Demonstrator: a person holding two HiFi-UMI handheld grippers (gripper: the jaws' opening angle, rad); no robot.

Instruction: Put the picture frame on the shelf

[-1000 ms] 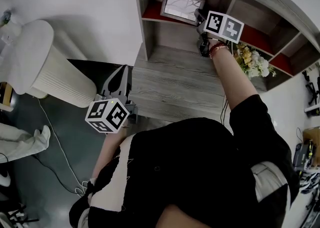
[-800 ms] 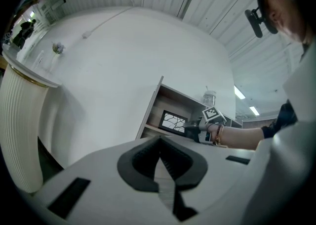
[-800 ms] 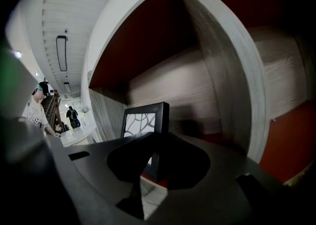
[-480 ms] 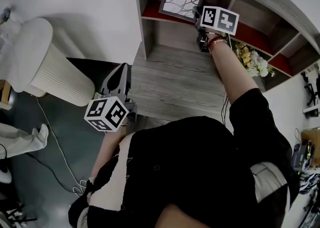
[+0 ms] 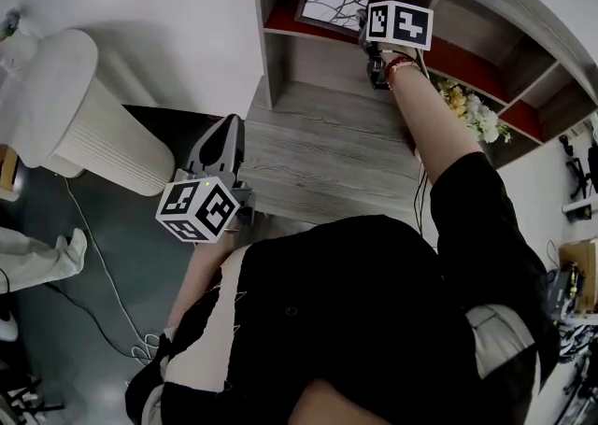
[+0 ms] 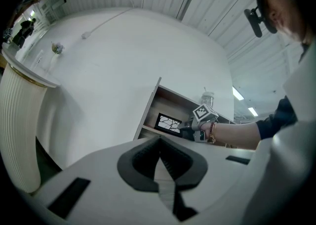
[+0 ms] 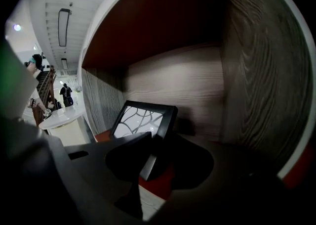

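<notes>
Head view, shelf: grey-brown wooden shelf unit (image 5: 280,68) with red-floored compartments, on the far side.
Head view, frame: black rectangular picture frame with a white branching print (image 5: 332,5), standing in the left compartment and leaning back, apparently so it rests unaided.
Head view, right gripper (image 5: 366,31): reaches in at the frame's right edge.
Head view, left gripper (image 5: 227,134): low at near left, well apart from the shelf, probably parked out of the way.
Left gripper view, jaws: pressed together, nothing between them.
Right gripper view, jaws: opening, with the frame's (image 7: 143,120) right edge between them and the pads apparently off it. Likely a release.
</notes>
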